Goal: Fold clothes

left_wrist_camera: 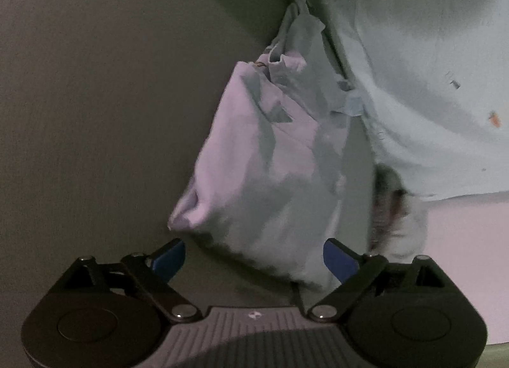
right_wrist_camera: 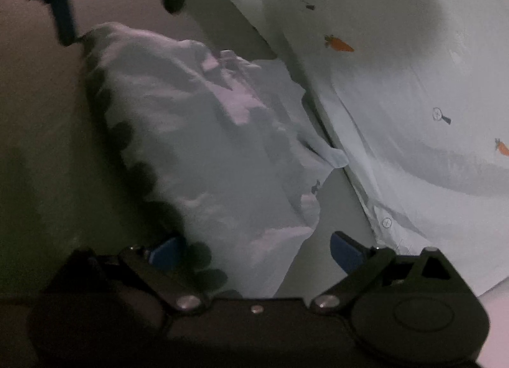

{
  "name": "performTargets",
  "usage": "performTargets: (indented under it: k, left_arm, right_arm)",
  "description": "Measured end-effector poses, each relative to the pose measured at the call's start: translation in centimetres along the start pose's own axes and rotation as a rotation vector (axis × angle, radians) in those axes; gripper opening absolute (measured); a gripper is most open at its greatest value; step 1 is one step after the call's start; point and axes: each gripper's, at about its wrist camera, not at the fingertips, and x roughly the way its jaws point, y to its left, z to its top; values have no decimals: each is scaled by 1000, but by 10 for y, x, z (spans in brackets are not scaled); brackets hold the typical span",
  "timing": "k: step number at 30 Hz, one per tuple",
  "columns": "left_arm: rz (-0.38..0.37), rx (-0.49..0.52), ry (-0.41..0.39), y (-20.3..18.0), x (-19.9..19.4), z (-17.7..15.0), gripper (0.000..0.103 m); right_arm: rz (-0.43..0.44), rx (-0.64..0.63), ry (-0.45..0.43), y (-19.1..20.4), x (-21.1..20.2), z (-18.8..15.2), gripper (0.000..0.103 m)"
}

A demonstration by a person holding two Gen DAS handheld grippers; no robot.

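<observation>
A pale blue shirt with small carrot prints (left_wrist_camera: 429,65) lies spread on the table; it also shows in the right wrist view (right_wrist_camera: 413,113). Its sleeve (left_wrist_camera: 261,161) lies crumpled and bunched beside the body, also seen in the right wrist view (right_wrist_camera: 206,151). My left gripper (left_wrist_camera: 254,256) is open, its blue-padded fingers either side of the sleeve's near end. My right gripper (right_wrist_camera: 254,250) is open over the sleeve's other end. The left gripper's fingers (right_wrist_camera: 63,11) show at the top left of the right wrist view, touching the sleeve's far tip.
The grey table surface (left_wrist_camera: 95,113) extends to the left of the sleeve. A gap of bare table (right_wrist_camera: 343,209) lies between the sleeve and the shirt's buttoned edge (right_wrist_camera: 386,223). The scene is dim and shadowed.
</observation>
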Motion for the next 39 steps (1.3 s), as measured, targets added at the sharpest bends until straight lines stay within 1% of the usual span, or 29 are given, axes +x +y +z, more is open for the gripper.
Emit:
performTargets:
  k: [2, 5, 8, 11, 13, 16, 19, 21, 23, 25, 28, 31, 35, 39]
  left_arm:
    - [-24, -2, 33, 0, 3, -4, 96]
    - [-37, 30, 94, -6, 13, -9, 98]
    - [-66, 53, 148, -15, 28, -12, 101]
    - [-81, 51, 189, -22, 45, -11, 102]
    - [-81, 40, 198, -24, 56, -9, 102]
    - [-86, -7, 171, -21, 64, -3, 102]
    - [-113, -91, 121, -10, 64, 6, 102]
    - [-125, -150, 69, -3, 59, 12, 102]
    - [-116, -218, 1, 1, 54, 17, 102]
    - [-131, -267, -33, 3, 54, 23, 101]
    - [-143, -284, -52, -3, 56, 30, 101]
    - [-177, -340, -65, -5, 60, 34, 101]
    - [-239, -394, -66, -2, 61, 44, 101]
    - [-234, -389, -64, -6, 67, 49, 101]
  right_arm:
    - [7, 32, 1, -5, 2, 1, 99]
    - [7, 68, -5, -13, 0, 3, 99]
    - [4, 103, -14, -22, -1, 8, 99]
    - [2, 136, -22, -31, -2, 12, 99]
    - [2, 141, -29, -34, -1, 14, 99]
    - [2, 149, -38, -39, 0, 18, 99]
    - [1, 153, -45, -42, 0, 20, 99]
    - [1, 157, -47, -43, -1, 20, 99]
    - [6, 162, -48, -44, 0, 20, 99]
    - [9, 165, -49, -45, 0, 20, 99]
    - [4, 149, -54, -43, -1, 21, 99]
    - [18, 122, -60, -41, -2, 19, 99]
    - [97, 71, -73, -34, -8, 14, 99]
    - [187, -6, -69, -18, -9, 9, 98]
